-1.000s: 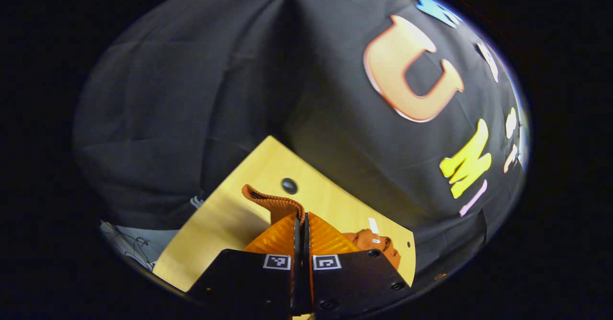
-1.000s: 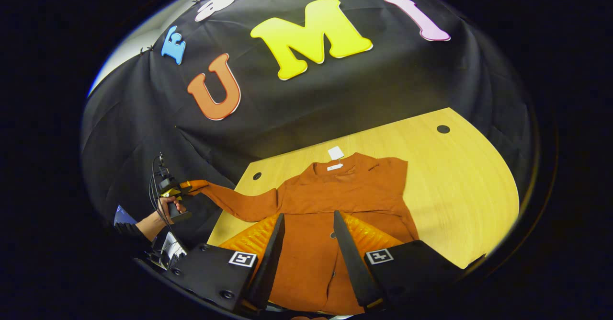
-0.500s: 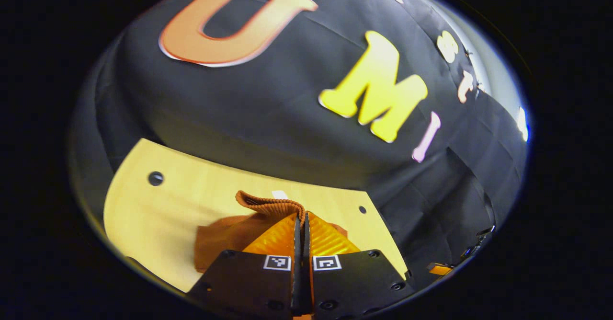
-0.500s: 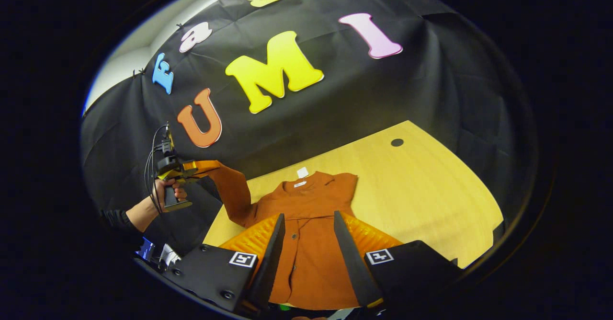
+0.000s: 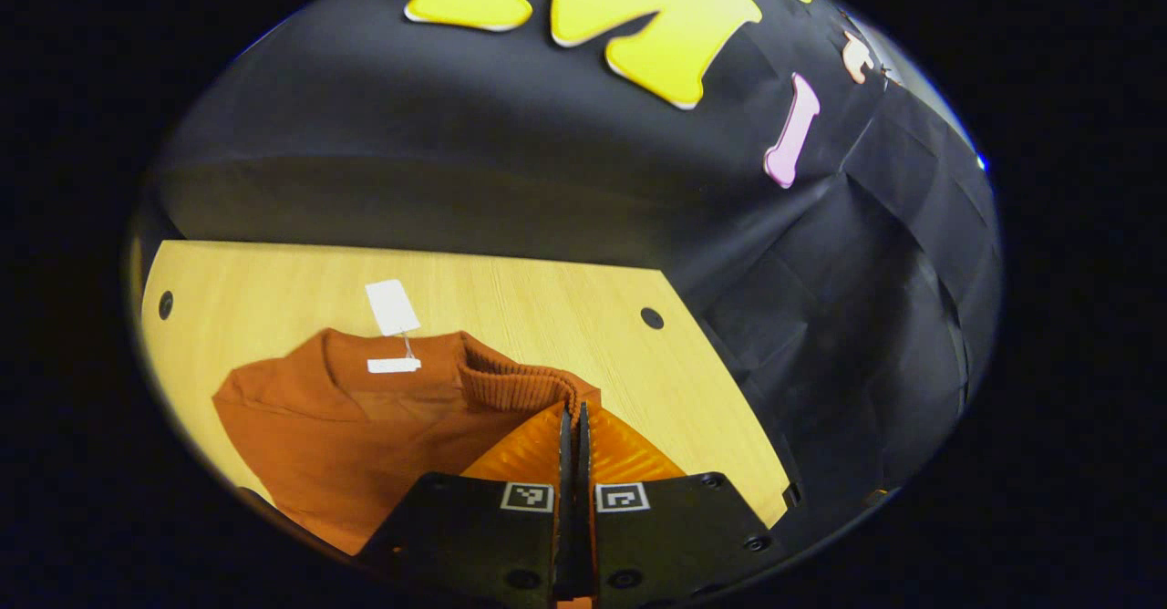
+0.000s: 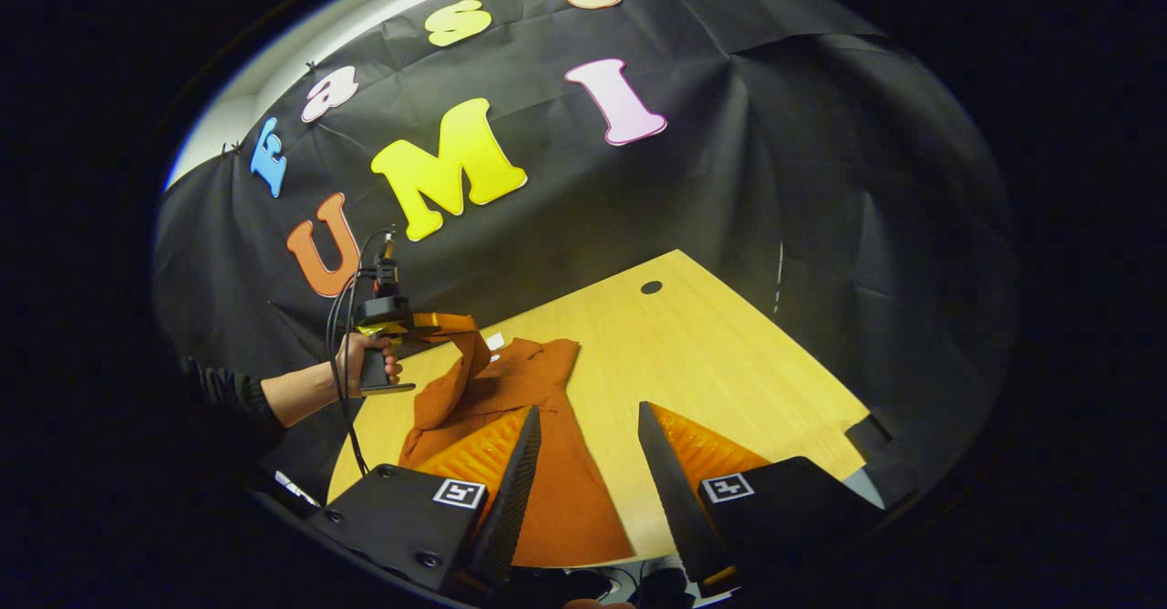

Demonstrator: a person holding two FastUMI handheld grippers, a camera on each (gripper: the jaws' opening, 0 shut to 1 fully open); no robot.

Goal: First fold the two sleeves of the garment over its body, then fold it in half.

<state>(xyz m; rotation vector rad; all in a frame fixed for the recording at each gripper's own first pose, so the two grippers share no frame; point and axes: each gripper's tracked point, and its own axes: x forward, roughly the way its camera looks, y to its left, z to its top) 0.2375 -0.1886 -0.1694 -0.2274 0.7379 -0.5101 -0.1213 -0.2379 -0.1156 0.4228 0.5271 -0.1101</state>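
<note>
A rust-orange buttoned garment [image 6: 538, 427] lies on the wooden table [image 6: 729, 363]. In the left gripper view its collar end [image 5: 365, 408] faces me, with a white tag [image 5: 392, 306] beside it. My left gripper [image 5: 574, 413] is shut on the ribbed cuff [image 5: 515, 386] of one sleeve, holding it above the garment's body. In the right gripper view that left gripper [image 6: 428, 322] is held by a hand [image 6: 360, 358], and the lifted sleeve [image 6: 456, 372] drapes down from it. My right gripper [image 6: 583, 413] stands open above the table's near edge, with nothing between its fingers.
The table has small round holes [image 6: 651, 287] [image 5: 651, 318] near its back corners. Black cloth walls close in behind and to the right. A dark-sleeved arm [image 6: 237, 399] reaches in from the left. Bare wood [image 6: 748, 381] lies right of the garment.
My left gripper has carried the cuff up and inward over the garment's body. My right gripper has drawn back and turned right, so the garment now sits left and farther off.
</note>
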